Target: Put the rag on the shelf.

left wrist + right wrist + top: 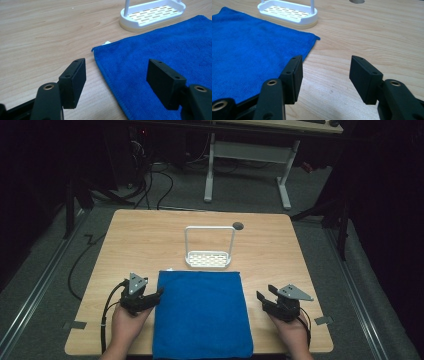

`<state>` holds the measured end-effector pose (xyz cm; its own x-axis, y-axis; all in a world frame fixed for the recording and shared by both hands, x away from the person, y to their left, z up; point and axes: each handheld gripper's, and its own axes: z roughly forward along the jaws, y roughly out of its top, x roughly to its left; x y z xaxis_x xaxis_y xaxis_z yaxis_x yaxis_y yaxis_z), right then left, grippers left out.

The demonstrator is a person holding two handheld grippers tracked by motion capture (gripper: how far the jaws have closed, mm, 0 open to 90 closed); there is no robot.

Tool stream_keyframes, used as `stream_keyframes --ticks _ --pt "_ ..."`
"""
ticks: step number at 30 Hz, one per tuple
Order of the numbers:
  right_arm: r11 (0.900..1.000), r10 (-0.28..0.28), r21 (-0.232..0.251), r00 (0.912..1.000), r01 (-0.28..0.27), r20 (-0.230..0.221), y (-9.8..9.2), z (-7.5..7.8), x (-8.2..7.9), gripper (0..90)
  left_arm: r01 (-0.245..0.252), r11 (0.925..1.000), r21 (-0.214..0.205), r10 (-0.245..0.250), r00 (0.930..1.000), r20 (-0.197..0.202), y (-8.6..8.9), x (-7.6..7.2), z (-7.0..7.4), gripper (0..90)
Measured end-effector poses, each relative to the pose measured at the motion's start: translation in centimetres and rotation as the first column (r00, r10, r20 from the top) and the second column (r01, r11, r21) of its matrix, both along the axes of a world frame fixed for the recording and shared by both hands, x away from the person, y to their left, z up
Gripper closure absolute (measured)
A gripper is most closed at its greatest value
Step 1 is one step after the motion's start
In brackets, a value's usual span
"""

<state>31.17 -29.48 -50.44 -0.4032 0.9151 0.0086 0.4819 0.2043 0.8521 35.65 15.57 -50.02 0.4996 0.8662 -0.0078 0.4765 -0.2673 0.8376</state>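
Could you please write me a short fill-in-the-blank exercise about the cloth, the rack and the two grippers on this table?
1. The flat terry cloth lying between the two grippers is ____ in colour.
2. The white plastic rack with a slotted base and tall hoop handle stands just beyond the cloth's ____ edge in the high view.
3. The left gripper has its jaws ____, with the cloth's edge beneath them.
4. The right gripper holds ____ above the light wooden table.

Missing words: blue; far; open; nothing
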Motion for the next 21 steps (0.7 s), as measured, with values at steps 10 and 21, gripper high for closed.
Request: stream_keyframes --ticks 10,21 --pt "0.9996 0.029 -0.001 0.9995 -0.029 0.009 0.1 0.1 0.0 42.3 -0.006 0.9994 -0.034 0.005 0.9996 -0.029 -0.8 2.6 0.0 34.5" --pt "0.9996 0.026 -0.009 0.9996 -0.026 0.008 0.2 -0.3 0.0 40.5 -0.031 0.9981 -0.053 0.028 0.9977 -0.063 -0.8 5.4 -1.5 40.9"
